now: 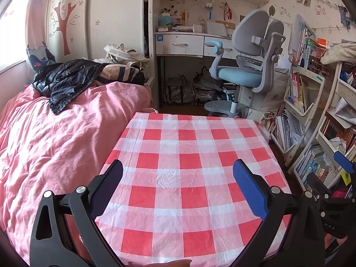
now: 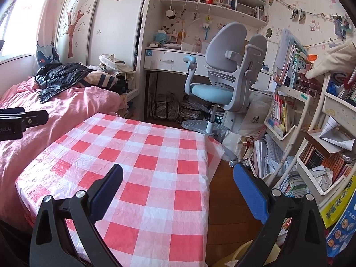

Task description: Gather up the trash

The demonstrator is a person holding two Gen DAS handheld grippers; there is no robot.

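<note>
Checked cloth in red, pink and white covers the small table (image 1: pixel 191 155) that fills the left wrist view, its surface bare and lightly creased. The left gripper (image 1: pixel 178 171) hangs over the near half of it, fingers spread wide with nothing between them. To the left, touching the table's edge, lies the bed with a rumpled pink quilt (image 1: pixel 55 133), and a shiny black jacket (image 1: pixel 64 80) is heaped at its far end. Beyond the table stands a grey swivel chair with a light blue seat (image 1: pixel 244 71) before a white desk with drawers (image 1: pixel 184 44). White book racks (image 1: pixel 311 120) crowd the right side, and the blue tip of the right gripper (image 1: pixel 342 161) shows at the right edge. No loose trash is visible on the cloth.

In the right wrist view the right gripper (image 2: pixel 178 173) is held over the table's right edge, above the wooden floor (image 2: pixel 224 198), fingers likewise wide apart and empty. Crumpled white paper (image 2: pixel 321 174) sits in a bin of the book racks to the right, just beyond the blue finger. A pale yellow container's rim (image 2: pixel 244 253) shows at the bottom. The black body of the left gripper enters from the left edge.
</note>
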